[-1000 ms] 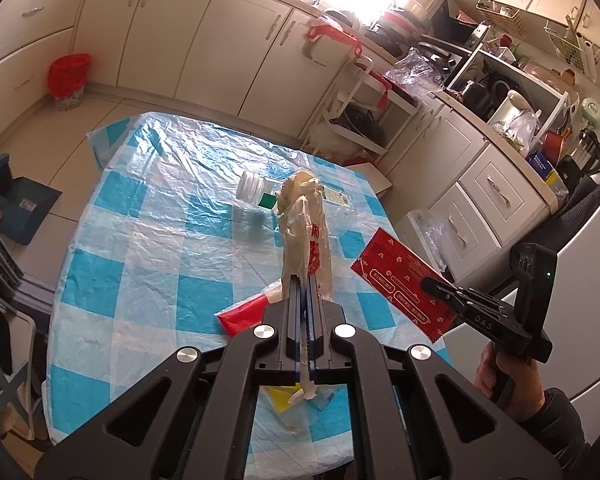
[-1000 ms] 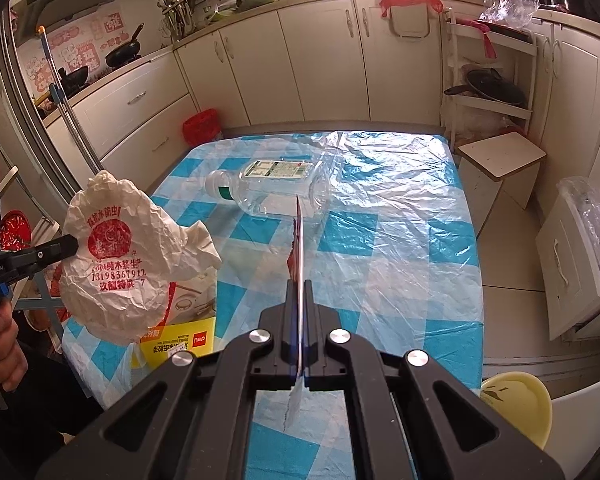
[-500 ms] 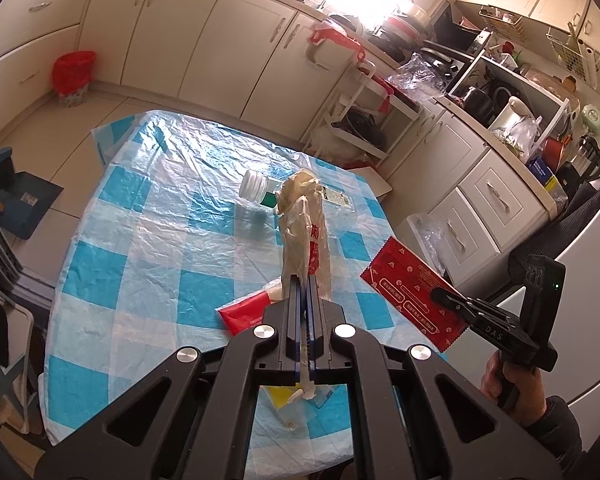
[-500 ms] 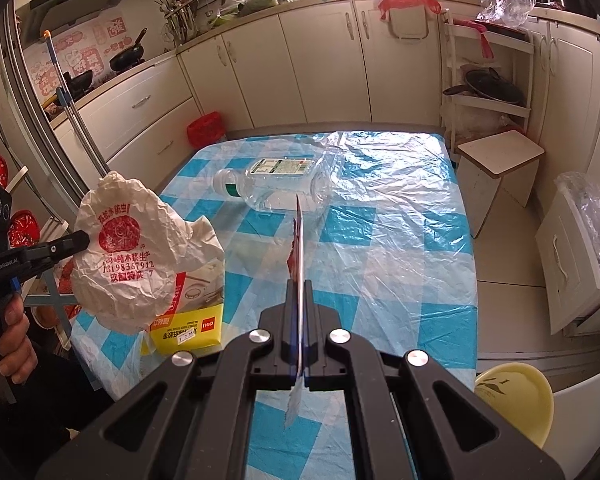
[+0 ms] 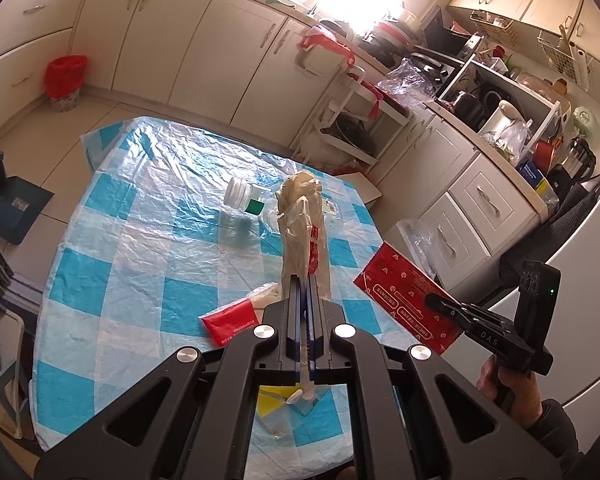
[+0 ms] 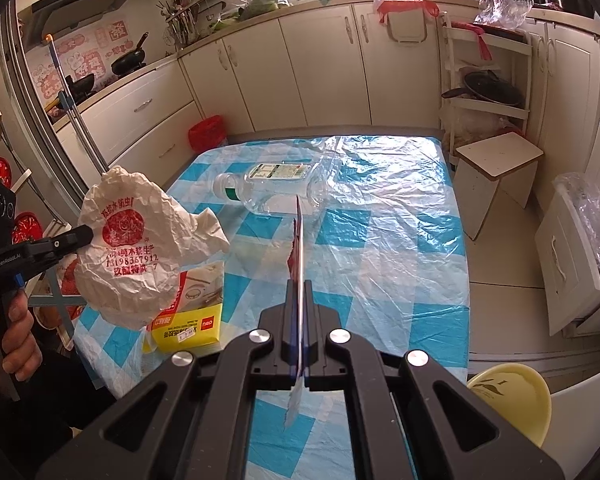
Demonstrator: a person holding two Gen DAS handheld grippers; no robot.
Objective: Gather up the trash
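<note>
Your left tool [image 5: 303, 280] is clamped on one crumpled white paper bag [image 6: 133, 252] with red print, held above the worktop [image 6: 400, 240]. Your right tool [image 6: 298, 284] is clamped on one flat red wrapper [image 5: 404, 300]. One clear bottle [image 6: 275, 188] lies on its side. Only the left view shows the red packet [image 5: 229, 318]; only the right shows the yellow box [image 6: 187, 330].

Left gripper [image 5: 304, 280] clamped tight on a crumpled paper bag [image 5: 302, 224] with red print, held up over the blue-checked tablecloth [image 5: 139, 240]. Beyond it, a clear plastic bottle [image 5: 247, 202] lies on its side, white cap toward the left. Right gripper [image 5: 434, 300] pinches a flat red wrapper [image 5: 400, 298] off the table's right edge. A red packet [image 5: 231, 318] lies just beside the left gripper.
</note>
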